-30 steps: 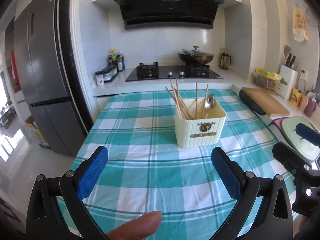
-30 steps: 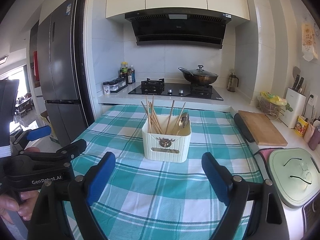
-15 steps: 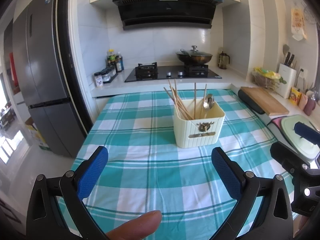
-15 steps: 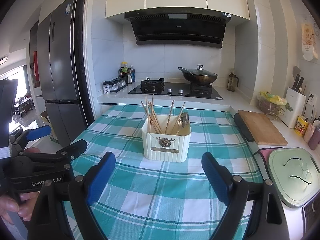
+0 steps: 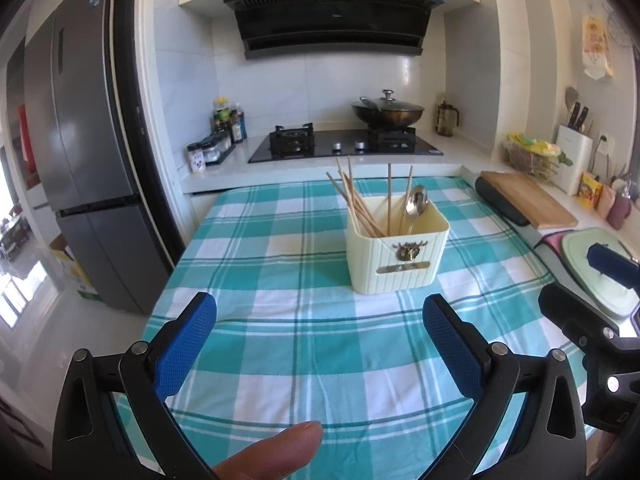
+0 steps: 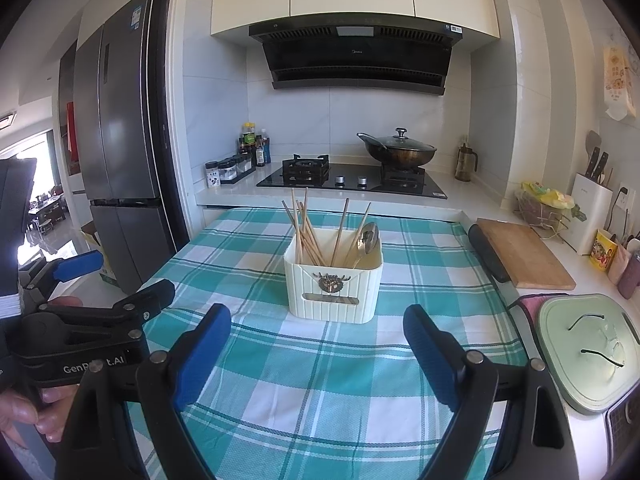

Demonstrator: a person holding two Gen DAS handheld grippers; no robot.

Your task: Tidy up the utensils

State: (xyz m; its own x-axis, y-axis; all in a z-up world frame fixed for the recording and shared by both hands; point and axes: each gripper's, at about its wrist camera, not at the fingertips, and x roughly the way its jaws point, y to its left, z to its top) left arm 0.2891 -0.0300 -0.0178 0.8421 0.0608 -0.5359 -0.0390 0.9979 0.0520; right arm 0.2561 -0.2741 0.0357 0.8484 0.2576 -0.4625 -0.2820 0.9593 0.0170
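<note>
**Utensil holder stands full on the checked bench, both grippers empty**

A cream ribbed utensil holder (image 5: 397, 258) stands upright near the middle of the bench (image 5: 280, 280), which is covered by a teal-and-white checked cloth. On its front is a small bronze ornament above a narrow plate; no writing on it can be read. Inside, wooden chopsticks (image 5: 356, 204) lean in a loose bundle toward the left wall, with two more standing nearly upright beside one metal spoon (image 5: 416, 202), its bowl up. The exact chopstick count cannot be told, as the sticks overlap.

The left gripper (image 5: 320, 334) hovers over the cloth in front of the holder, jaws spread wide with nothing between them. The right gripper (image 6: 316, 338) sits likewise, jaws wide apart and empty, the holder just beyond them. From the right wrist view, the left tool's body reads "GenRobot.AI", partly covered.

Behind the bench, a two-burner hob carries one lidded wok (image 6: 396, 150). One wooden cutting board (image 6: 524, 252) lies to the right.
</note>
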